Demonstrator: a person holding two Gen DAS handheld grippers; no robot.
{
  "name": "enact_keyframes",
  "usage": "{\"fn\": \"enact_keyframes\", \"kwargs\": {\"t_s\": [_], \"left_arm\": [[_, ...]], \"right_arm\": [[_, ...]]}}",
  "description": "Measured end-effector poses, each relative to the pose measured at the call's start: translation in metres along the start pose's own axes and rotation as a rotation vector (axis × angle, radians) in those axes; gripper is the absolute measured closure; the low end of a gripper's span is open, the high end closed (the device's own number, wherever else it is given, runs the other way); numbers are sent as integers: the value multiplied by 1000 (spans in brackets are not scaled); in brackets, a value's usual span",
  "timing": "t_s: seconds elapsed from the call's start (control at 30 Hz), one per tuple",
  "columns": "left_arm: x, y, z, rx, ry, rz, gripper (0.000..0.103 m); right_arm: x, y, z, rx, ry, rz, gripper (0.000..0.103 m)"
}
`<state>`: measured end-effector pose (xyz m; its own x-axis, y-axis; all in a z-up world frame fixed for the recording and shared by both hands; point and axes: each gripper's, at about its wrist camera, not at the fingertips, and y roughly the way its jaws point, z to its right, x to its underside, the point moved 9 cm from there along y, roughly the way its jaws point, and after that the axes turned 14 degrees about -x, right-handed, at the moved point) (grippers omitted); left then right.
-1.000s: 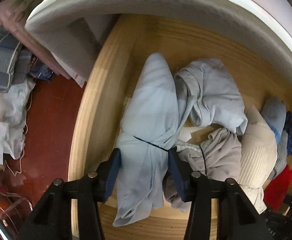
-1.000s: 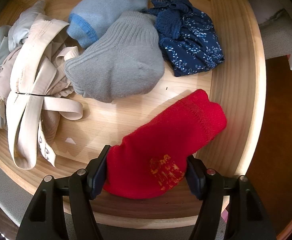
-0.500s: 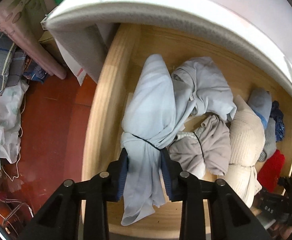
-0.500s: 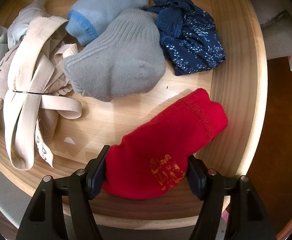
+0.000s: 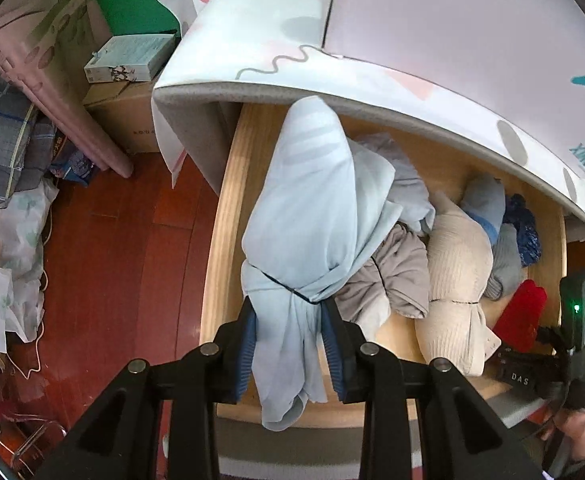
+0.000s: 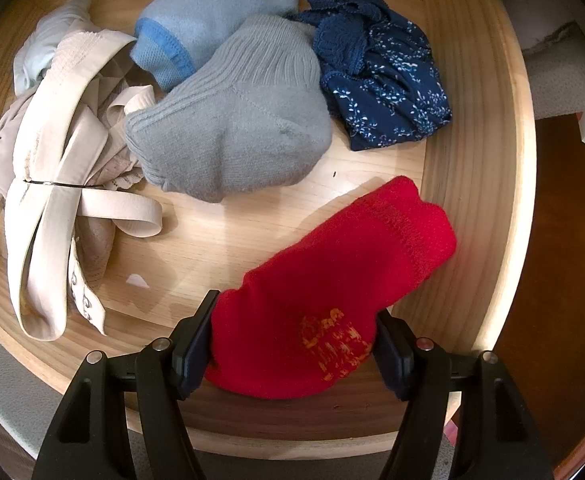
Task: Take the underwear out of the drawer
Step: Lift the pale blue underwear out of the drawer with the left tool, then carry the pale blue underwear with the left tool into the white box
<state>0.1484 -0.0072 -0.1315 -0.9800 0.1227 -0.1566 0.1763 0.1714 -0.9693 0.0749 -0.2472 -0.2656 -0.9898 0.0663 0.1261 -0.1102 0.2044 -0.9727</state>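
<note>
The left gripper (image 5: 288, 344) has its jaws drawn in narrow, the blue pads (image 5: 247, 344) pressing both sides of a pale blue underwear bundle (image 5: 308, 216) just below the thin black band tied round it; the bundle's loose tail hangs toward 6 o'clock past the front edge of the wooden drawer (image 5: 216, 240), and its rounded bulk rises toward 12 o'clock in front of the patterned foam mat (image 5: 276, 40) that overhangs the drawer. The right gripper (image 6: 292, 336) stands about half open with a red sock (image 6: 332, 292) filling the gap between its jaws, both pads against the sock's sides; the sock lies on the drawer floor and runs off toward 2 o'clock. Beyond it, at 12 o'clock, sits a grey sock (image 6: 244, 128), partly over a light blue sock (image 6: 204, 12) at 11 o'clock. A navy floral garment (image 6: 384, 84) lies at 1 o'clock, near the drawer's right wall. At 9 o'clock a beige banded bundle (image 6: 52, 184) sprawls on the drawer floor.
</note>
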Motion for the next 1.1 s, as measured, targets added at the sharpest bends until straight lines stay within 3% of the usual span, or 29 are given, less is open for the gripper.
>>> {"fn": "enact_keyframes", "kwargs": {"t_s": [0.3, 0.57, 1.1], "left_arm": [[-8, -12, 2, 4, 54, -7, 74], [-12, -29, 0, 57, 60, -29, 76], [17, -62, -14, 44, 130, 28, 76]], "right_arm": [[0, 0, 0, 0, 2, 0, 37], [0, 0, 0, 0, 0, 0, 37], [-1, 0, 0, 1, 0, -1, 37]]}}
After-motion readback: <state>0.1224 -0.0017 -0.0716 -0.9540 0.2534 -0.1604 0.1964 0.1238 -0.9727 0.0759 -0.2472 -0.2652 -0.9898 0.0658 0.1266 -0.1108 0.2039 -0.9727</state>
